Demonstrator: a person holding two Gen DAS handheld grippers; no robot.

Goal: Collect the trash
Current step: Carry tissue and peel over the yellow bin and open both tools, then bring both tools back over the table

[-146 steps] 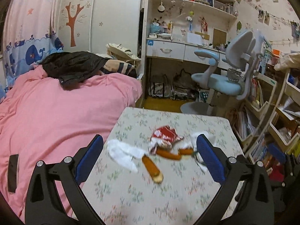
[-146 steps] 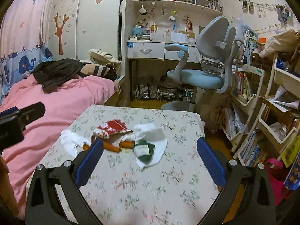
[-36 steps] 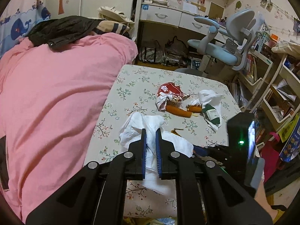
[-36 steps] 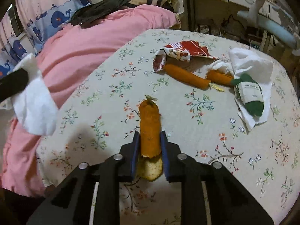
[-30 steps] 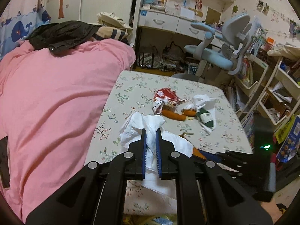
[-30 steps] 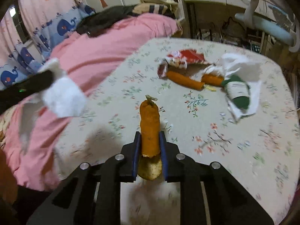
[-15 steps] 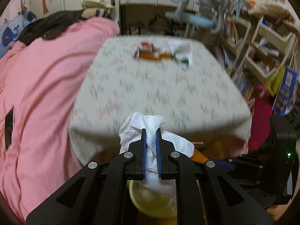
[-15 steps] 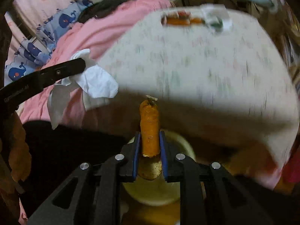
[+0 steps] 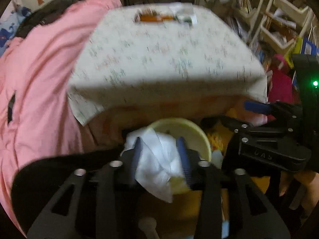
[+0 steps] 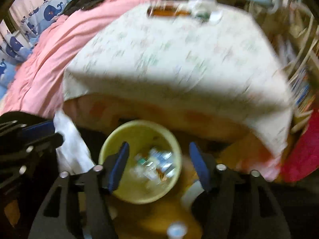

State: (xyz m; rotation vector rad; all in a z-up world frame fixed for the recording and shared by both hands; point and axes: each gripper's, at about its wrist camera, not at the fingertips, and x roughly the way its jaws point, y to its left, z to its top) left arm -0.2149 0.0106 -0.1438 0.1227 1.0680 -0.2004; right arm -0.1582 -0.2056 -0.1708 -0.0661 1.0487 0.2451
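A pale yellow trash bin [image 10: 139, 191] stands on the floor in front of the table; it also shows in the left wrist view [image 9: 199, 135]. My right gripper [image 10: 159, 155] is open and empty right above the bin, which holds several bits of trash [image 10: 157, 163]. My left gripper [image 9: 159, 149] has its jaws parted, with the white tissue [image 9: 157, 169] loose between them over the bin's left rim; the tissue also shows in the right wrist view [image 10: 69, 149]. On the table's far end lie orange sticks [image 9: 153, 18], a red wrapper and a green bottle on tissue [image 9: 185, 18].
The floral-cloth table [image 9: 159, 59] overhangs the bin. A pink bed [image 9: 39, 79] lies on the left. Shelves with books [image 9: 279, 20] and a red bag [image 9: 283, 85] are on the right. Both views are motion-blurred.
My right gripper has opened and the orange stick has left it. My left gripper's jaws have parted around the tissue. Both grippers have dropped lower over the bin.
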